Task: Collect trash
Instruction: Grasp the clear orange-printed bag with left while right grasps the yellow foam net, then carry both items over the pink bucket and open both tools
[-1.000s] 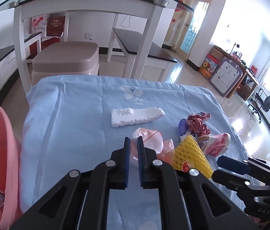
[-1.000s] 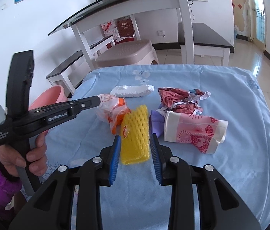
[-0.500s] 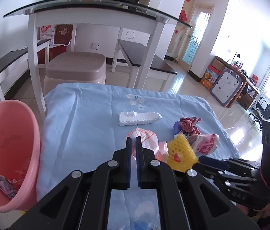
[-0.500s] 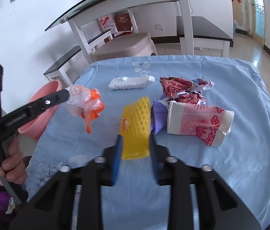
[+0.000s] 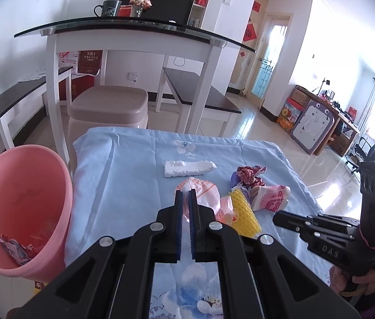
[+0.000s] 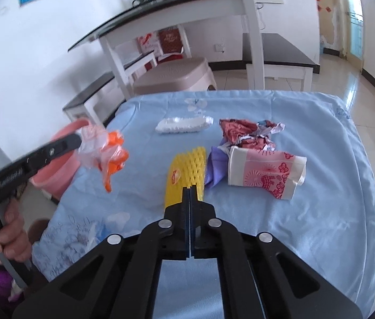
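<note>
My left gripper (image 5: 185, 195) is shut on a clear and orange plastic bag (image 5: 203, 195), held in the air above the blue-clothed table; in the right wrist view the bag (image 6: 102, 143) hangs from it near the pink bin (image 6: 54, 170). My right gripper (image 6: 189, 190) is shut on the near end of a yellow foam net (image 6: 186, 167), which lies on the cloth. A white foam piece (image 6: 183, 125), crumpled red paper (image 6: 243, 133), a purple scrap (image 6: 216, 164) and a flattened pink paper cup (image 6: 264, 172) lie on the table.
The pink bin (image 5: 20, 207) stands on the floor left of the table, with some trash inside. Beyond the table's far edge are a beige stool (image 5: 107, 106), a white glass-topped desk (image 5: 134, 32) and low benches. The table cloth (image 5: 123, 175) hangs over the edges.
My left gripper lifted the plastic bag off the table and moved back and left toward the bin. My right gripper closed on the yellow foam net.
</note>
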The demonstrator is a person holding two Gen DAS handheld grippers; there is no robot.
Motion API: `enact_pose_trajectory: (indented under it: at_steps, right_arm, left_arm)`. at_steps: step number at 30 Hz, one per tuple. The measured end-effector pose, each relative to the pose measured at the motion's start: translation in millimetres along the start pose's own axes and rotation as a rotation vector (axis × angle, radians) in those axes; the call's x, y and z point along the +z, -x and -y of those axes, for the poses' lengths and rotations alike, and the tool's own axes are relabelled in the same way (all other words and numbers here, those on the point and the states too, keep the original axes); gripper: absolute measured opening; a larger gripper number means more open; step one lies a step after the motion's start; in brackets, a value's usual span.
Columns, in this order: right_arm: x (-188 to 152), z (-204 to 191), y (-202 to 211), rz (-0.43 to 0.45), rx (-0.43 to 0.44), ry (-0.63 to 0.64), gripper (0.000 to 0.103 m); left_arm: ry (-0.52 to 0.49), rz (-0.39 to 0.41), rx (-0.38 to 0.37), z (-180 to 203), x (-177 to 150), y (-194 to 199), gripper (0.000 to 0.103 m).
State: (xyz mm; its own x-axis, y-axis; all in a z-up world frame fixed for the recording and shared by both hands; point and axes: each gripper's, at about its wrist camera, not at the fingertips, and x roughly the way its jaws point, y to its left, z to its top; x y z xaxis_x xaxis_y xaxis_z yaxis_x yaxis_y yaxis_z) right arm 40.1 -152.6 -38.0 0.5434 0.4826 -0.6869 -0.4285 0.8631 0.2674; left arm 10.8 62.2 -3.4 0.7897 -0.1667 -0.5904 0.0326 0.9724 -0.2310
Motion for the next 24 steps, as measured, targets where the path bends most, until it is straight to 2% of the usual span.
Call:
enact_pose_trajectory:
  at_steps: [1, 2, 3, 6, 13, 16, 17, 18, 24]
  right_arm:
    - [1, 1, -1, -0.002, 0.009, -0.015, 0.001]
    - [2, 1, -3, -0.019, 0.022, -0.026, 0.007]
    - [3, 0, -6, -0.039, 0.028, -0.03, 0.019]
    - [1, -4, -16, -0.061, 0.022, -0.021, 0.032]
    - [0, -5, -40, -0.111, -0.047, -0.011, 0.032]
    - [-2, -5, -46, -0.127, -0.05, -0.011, 0.032]
    - [-3, -4, -47, -0.129, -0.044, -0.013, 0.026]
    - [-4, -4, -46, -0.13, -0.039, -0.012, 0.01]
    - [-4, -7, -25, -0.072, -0.033, -0.003, 0.01]
  left_arm:
    - [0.0, 0.003, 0.001, 0, -1, 2, 0.004]
    - [0.001, 0.004, 0.001, -1, -1, 3, 0.004]
    - [0.003, 0.005, 0.003, -2, -2, 5, 0.004]
    - [0.005, 0.003, 0.004, -3, -4, 7, 0.004]
    - [0.008, -0.006, 0.005, -7, -10, 11, 0.004]
    - [0.014, -0.004, 0.004, -8, -12, 13, 0.004]
    - [0.013, -0.003, 0.004, -9, -12, 13, 0.004]
    - [0.011, -0.004, 0.005, -9, -12, 13, 0.004]
    - [0.018, 0.005, 0.012, -11, -12, 17, 0.004]
